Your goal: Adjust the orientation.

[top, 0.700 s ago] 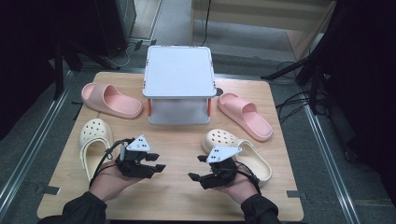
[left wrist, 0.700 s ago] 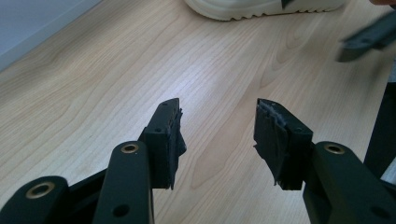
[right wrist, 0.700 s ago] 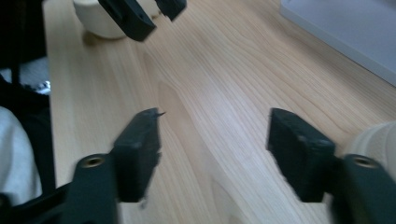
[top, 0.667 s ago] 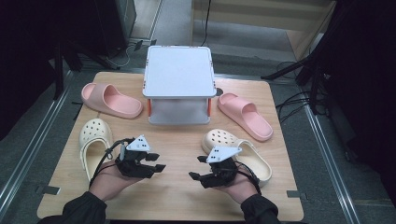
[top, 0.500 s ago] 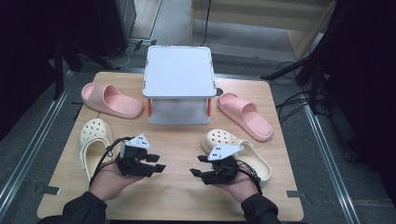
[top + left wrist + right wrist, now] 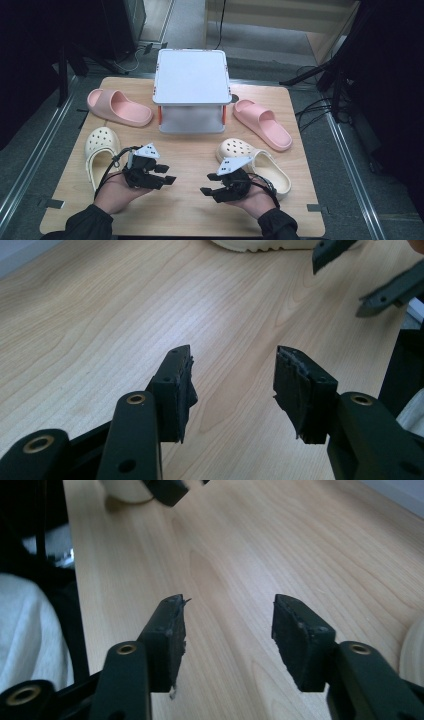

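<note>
Two cream clogs lie on the wooden table (image 6: 185, 150), one at the left (image 6: 101, 149) and one at the right (image 6: 260, 165). Farther back lie a pink slide on the left (image 6: 119, 106) and another on the right (image 6: 261, 124). My left gripper (image 6: 166, 174) hovers beside the left clog, open and pointing right, with nothing between its jaws (image 6: 232, 357). Facing it from next to the right clog is my right gripper (image 6: 208, 184), also open and empty (image 6: 227, 602). Bare wood lies between the two.
A white two-tier plastic rack (image 6: 191, 90) stands at the back middle of the table, between the pink slides. Dark stands and cables surround the table on the floor. The right clog's sole (image 6: 260, 244) edges the top of the left gripper view.
</note>
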`<action>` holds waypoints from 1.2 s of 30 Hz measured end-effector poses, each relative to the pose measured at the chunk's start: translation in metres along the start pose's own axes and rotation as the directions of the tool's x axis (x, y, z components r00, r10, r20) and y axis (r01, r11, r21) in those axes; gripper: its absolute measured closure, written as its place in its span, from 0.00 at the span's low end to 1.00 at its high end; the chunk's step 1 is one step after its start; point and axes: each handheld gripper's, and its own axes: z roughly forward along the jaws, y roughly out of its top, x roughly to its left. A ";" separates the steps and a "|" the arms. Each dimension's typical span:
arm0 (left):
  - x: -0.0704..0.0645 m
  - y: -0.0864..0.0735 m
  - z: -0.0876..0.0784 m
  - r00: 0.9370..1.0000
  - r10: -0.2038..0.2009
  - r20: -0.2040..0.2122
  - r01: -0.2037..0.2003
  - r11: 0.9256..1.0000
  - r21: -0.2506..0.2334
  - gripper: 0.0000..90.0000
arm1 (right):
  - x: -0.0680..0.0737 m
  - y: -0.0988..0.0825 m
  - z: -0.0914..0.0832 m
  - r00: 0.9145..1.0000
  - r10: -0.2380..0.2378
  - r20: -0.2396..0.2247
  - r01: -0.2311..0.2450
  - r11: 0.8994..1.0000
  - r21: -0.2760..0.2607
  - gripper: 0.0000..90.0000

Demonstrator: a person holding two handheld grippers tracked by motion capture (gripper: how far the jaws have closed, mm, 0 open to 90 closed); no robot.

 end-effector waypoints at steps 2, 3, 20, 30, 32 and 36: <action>0.000 0.000 0.000 1.000 0.001 -0.003 -0.001 1.000 -0.005 0.53 | 0.001 0.002 0.000 1.000 -0.030 -0.001 0.030 0.999 0.012 0.48; 0.000 -0.001 0.000 1.000 0.004 -0.005 -0.004 1.000 -0.009 0.53 | 0.002 0.004 0.000 0.999 -0.052 0.010 0.052 0.999 0.018 0.47; 0.002 -0.004 -0.007 1.000 -0.021 -0.023 0.021 1.000 -0.003 0.50 | -0.005 0.011 -0.003 1.000 0.014 0.016 -0.014 1.000 -0.015 0.51; 0.010 -0.021 -0.030 0.990 -0.101 -0.102 0.098 0.994 -0.037 0.51 | -0.007 0.020 0.008 1.000 -0.010 -0.010 0.010 1.000 0.007 0.51; 0.012 -0.025 -0.037 0.985 -0.121 -0.124 0.116 0.992 -0.044 0.51 | -0.007 0.022 0.010 1.000 -0.015 -0.013 0.015 1.000 0.009 0.51; 0.018 -0.037 -0.049 0.971 -0.169 -0.171 0.162 0.985 -0.053 0.51 | -0.008 0.027 0.014 0.999 -0.023 -0.042 0.024 1.000 0.002 0.51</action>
